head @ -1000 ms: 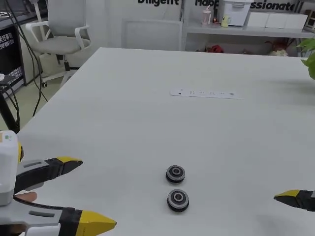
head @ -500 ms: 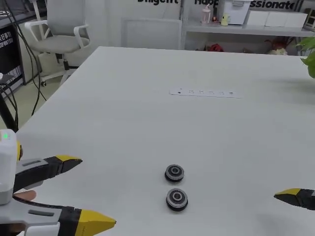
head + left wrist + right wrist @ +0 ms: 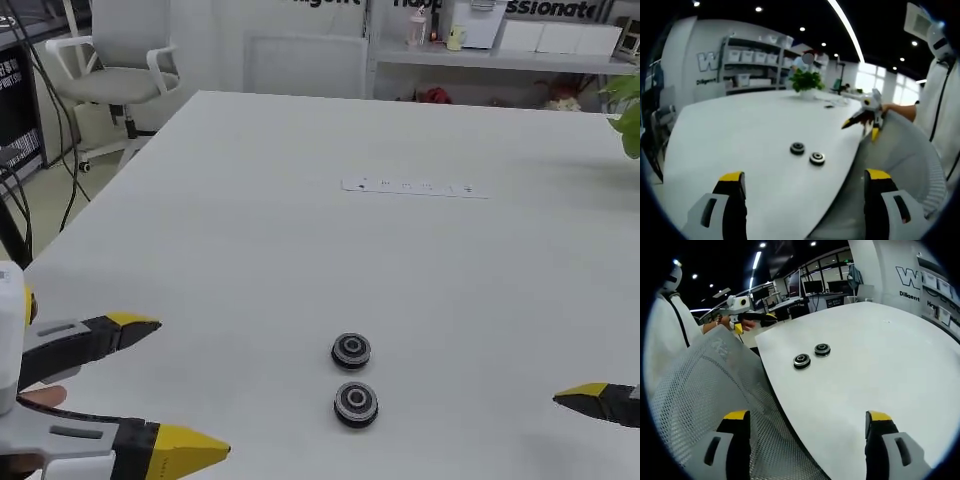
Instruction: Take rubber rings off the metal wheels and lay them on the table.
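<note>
Nothing on the bench [image 3: 300, 250] is seen to have moved in the last second: both wheels are found on the same spot, both tools are held much as before, and only the head view is shifted a little. The left tool [image 3: 190, 386] is held released, its yellow-tipped jaws spread wide with nothing between them, low over the near left part of the bench. The right tool [image 3: 807, 416] is likewise released, and nothing is gripped.

Between the two tools, well apart from both, the two metal wheels are set flat on the bench. The nearer wheel [image 3: 356, 402] is placed just beside the farther wheel [image 3: 351, 351]. Each is shown with a pale metal hub, and a black rubber ring is still seated around each.

Farther back, a white power strip [image 3: 415, 187] is laid on the bench. On the wall beyond, the word "Diligent" [image 3: 910, 293] can be read, and the cut-off letters "ssionate" [image 3: 555, 10] are seen at the top of the head view.
</note>
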The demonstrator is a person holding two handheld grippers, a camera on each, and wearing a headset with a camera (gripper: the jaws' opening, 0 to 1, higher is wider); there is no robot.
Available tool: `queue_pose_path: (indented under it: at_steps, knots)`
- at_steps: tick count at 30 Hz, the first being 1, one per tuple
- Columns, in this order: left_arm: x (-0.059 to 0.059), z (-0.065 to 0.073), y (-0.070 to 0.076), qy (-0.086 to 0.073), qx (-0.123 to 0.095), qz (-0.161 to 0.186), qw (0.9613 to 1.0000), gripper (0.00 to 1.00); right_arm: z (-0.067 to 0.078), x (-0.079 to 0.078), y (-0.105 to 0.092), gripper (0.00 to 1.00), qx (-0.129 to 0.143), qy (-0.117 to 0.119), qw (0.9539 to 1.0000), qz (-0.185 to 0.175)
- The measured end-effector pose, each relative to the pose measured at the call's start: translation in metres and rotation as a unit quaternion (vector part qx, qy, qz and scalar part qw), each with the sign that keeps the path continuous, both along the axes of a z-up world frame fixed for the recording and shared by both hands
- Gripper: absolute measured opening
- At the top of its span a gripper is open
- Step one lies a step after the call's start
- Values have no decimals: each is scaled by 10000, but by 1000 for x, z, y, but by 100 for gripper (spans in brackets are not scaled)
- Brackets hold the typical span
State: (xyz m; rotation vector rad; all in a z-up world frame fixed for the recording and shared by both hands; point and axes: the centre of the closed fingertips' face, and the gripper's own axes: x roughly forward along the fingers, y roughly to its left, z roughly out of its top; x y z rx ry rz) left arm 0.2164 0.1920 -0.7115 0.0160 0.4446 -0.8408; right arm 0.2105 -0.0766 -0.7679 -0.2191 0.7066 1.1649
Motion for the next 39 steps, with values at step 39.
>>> queue_pose_path:
  at_steps: [39]
  knots:
    - [17,14,-16,-300,225,-381,9986,99,22,22,-12,90,295,-155,9988,-363]
